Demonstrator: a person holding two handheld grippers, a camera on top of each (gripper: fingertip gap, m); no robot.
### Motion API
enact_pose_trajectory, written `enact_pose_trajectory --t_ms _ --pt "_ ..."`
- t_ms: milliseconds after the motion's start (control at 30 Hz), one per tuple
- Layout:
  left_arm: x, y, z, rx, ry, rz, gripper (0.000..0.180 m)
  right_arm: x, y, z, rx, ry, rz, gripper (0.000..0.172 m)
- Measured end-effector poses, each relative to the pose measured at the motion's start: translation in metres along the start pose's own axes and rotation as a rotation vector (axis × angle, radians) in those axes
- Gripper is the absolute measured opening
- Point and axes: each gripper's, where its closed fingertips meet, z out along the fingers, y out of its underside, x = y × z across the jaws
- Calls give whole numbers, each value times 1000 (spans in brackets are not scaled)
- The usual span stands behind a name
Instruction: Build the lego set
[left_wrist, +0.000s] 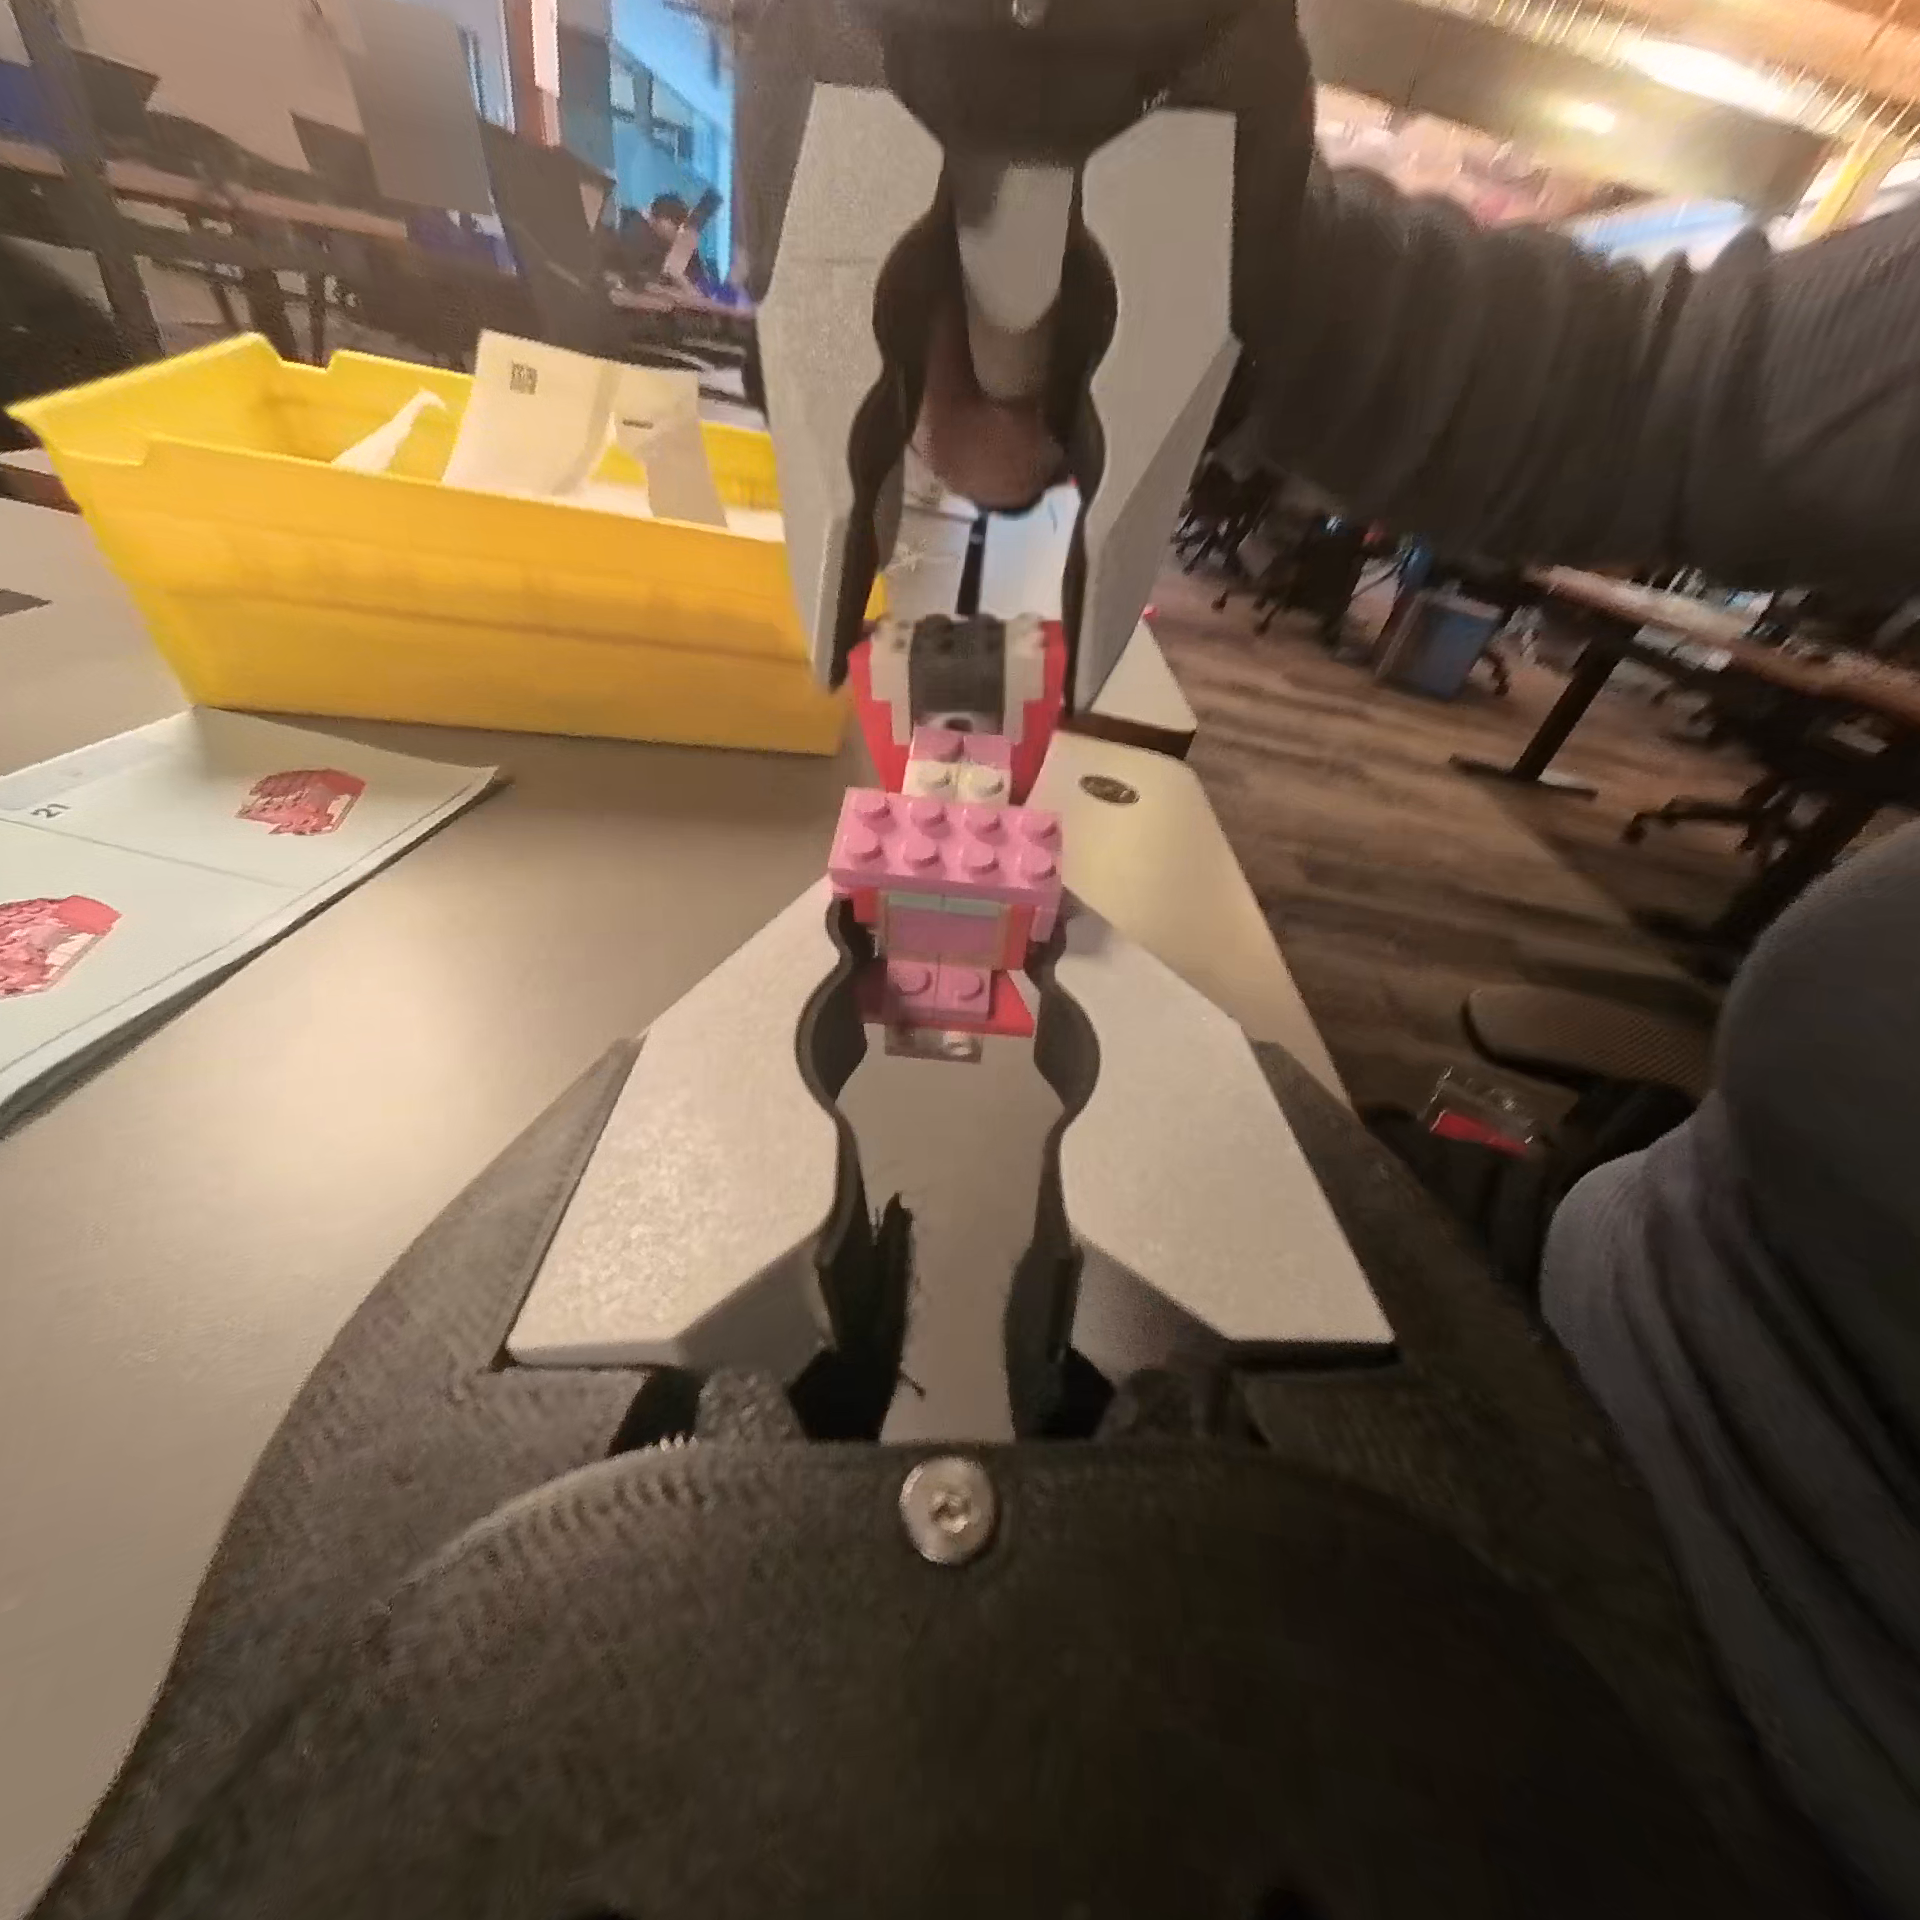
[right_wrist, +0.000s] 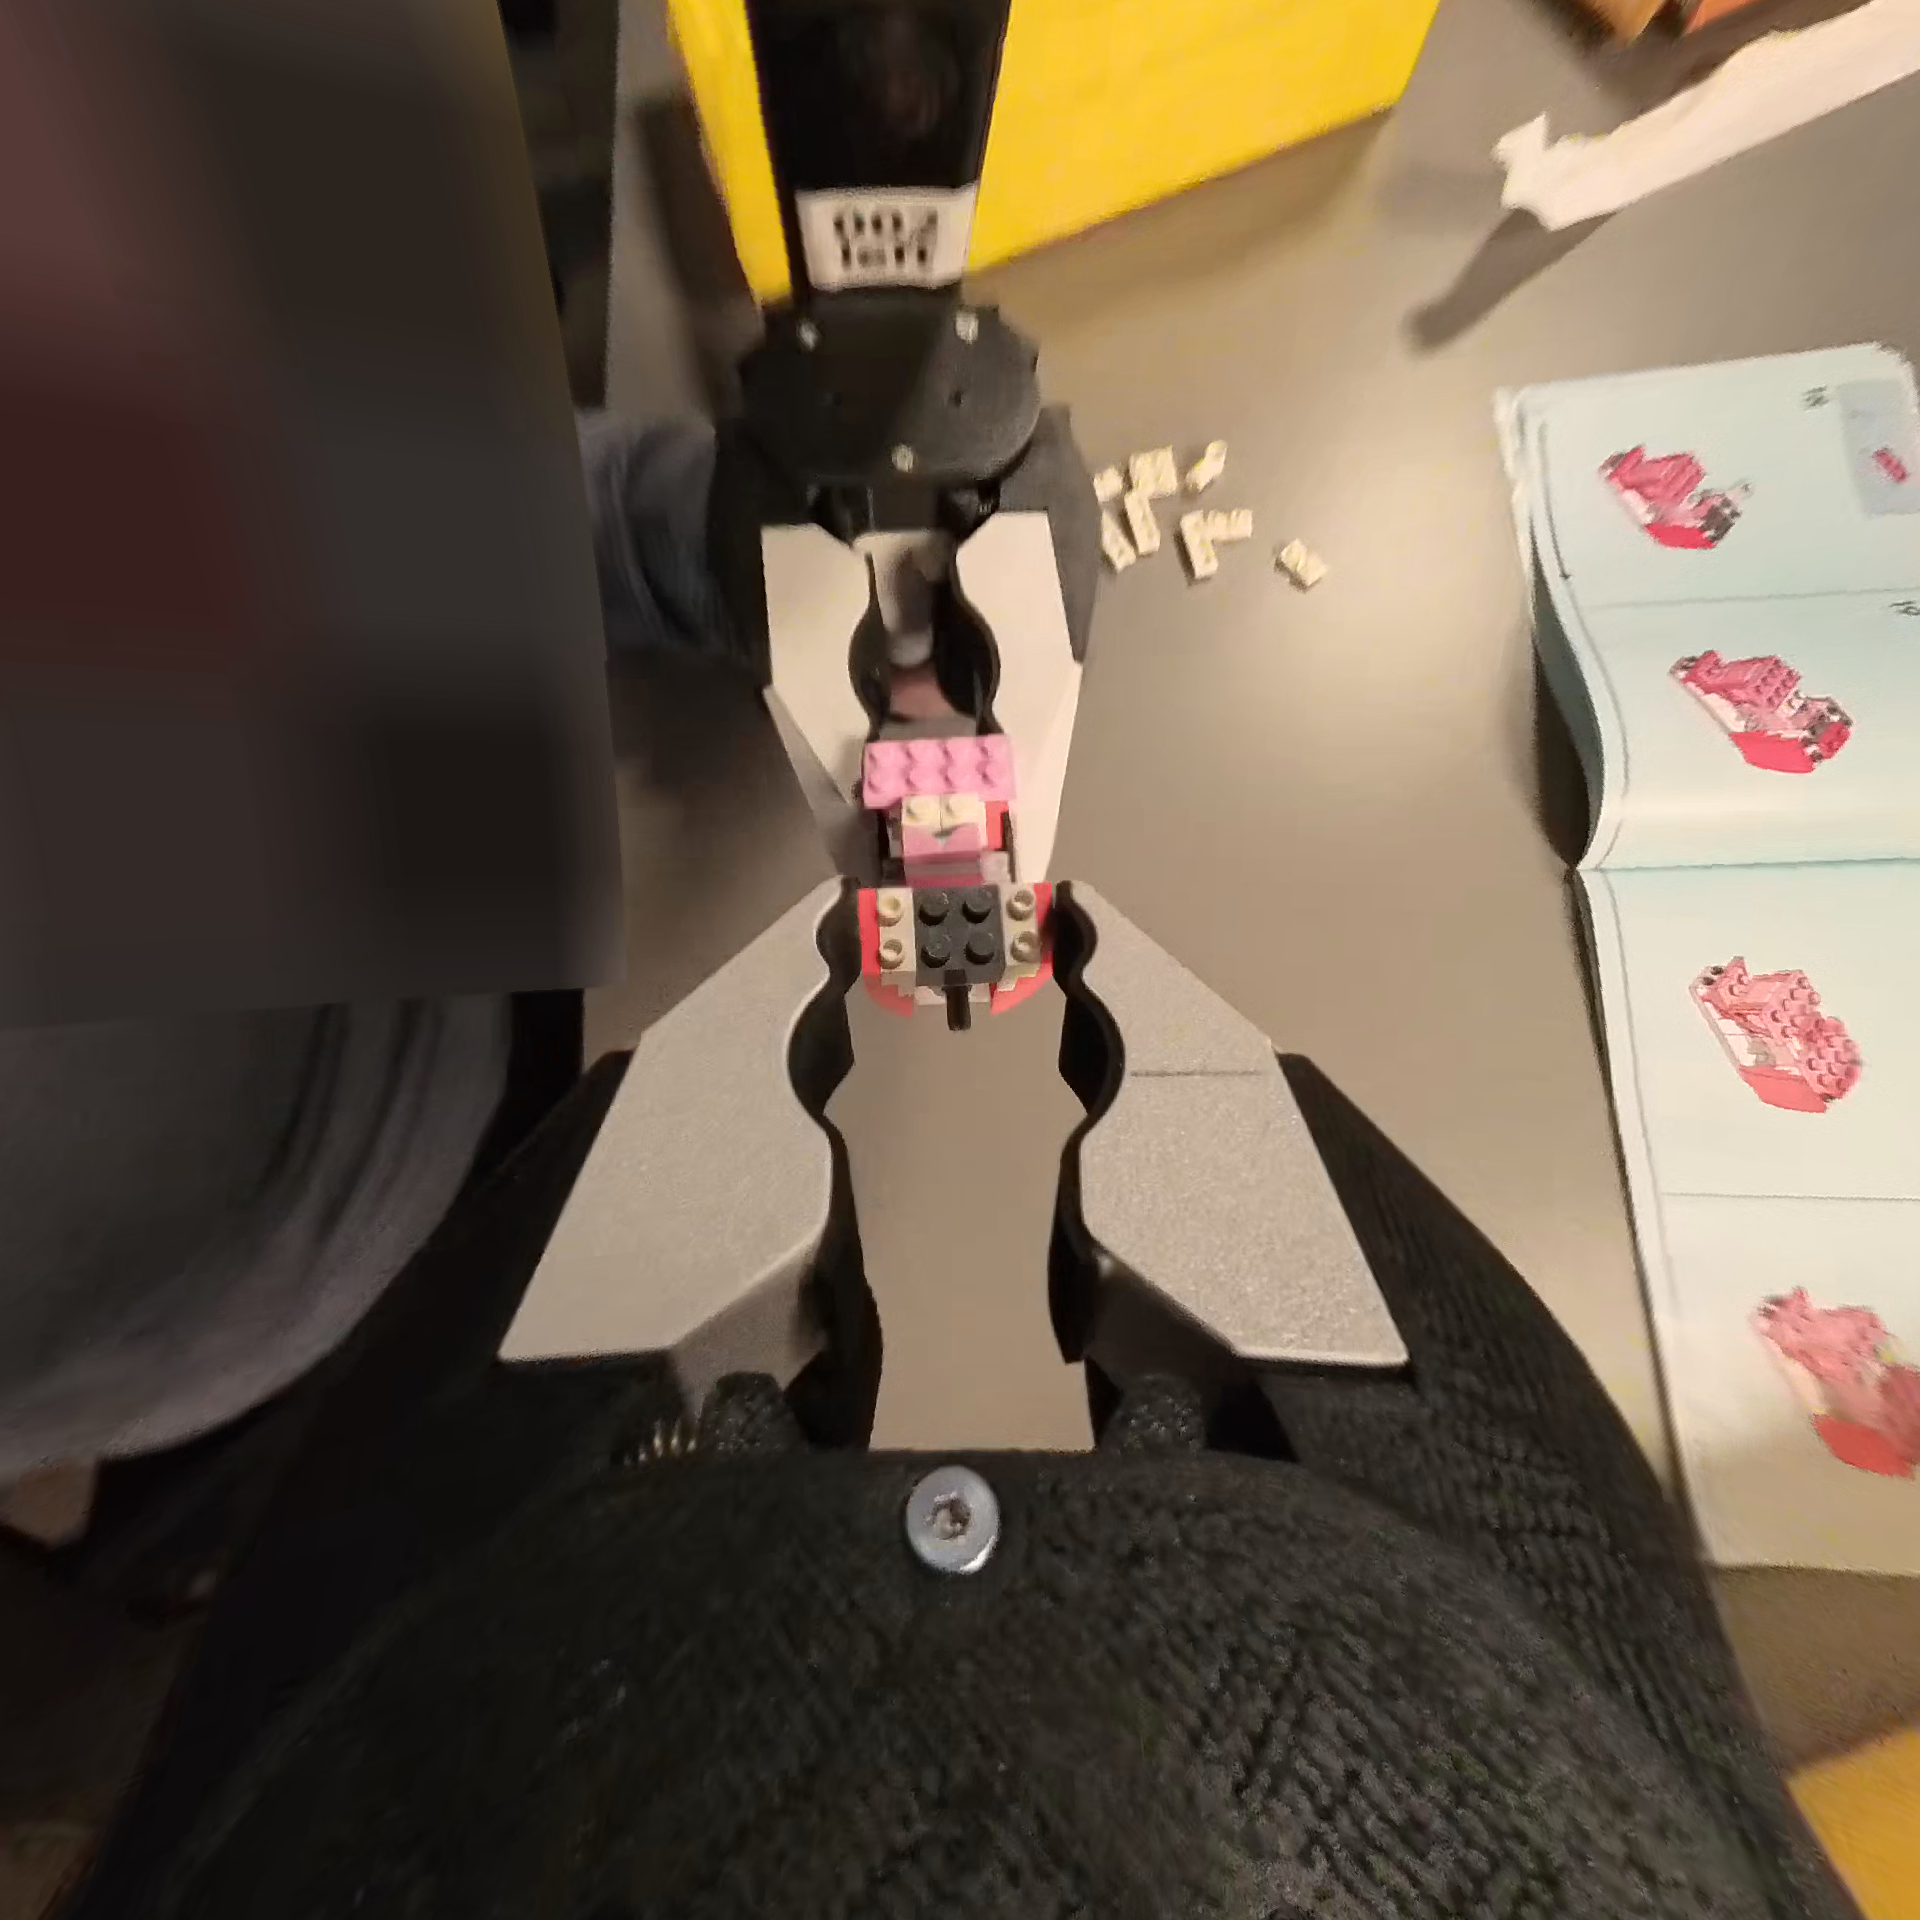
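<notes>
A small brick model is held in the air above the grey table (left_wrist: 312, 1195) between both grippers. Its near end in the left wrist view is a pink studded plate (left_wrist: 948, 852) over red and pink bricks. My left gripper (left_wrist: 948, 940) is shut on this pink and red end, with the pads pressed on its sides. The far end is red with white and black bricks (right_wrist: 954, 935). My right gripper (right_wrist: 956, 940) is shut on that end, pads against the red sides. The two grippers face each other, tips nearly meeting.
A yellow bin (left_wrist: 416, 582) with white paper pieces stands behind on the table. An open instruction booklet (right_wrist: 1745, 831) lies beside it. Several loose beige bricks (right_wrist: 1184, 520) lie near the bin. A person's dark sleeve (left_wrist: 1558, 343) reaches in above the table's right edge.
</notes>
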Motion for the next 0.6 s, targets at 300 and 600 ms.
enact_pose_trajectory --t_ms 300,600 --pt "5 2 2 -13 35 -15 27 -2 -5 -3 108 -7 42 36" --pt "4 0 0 3 43 -35 27 -4 1 9 32 14 -5 36"
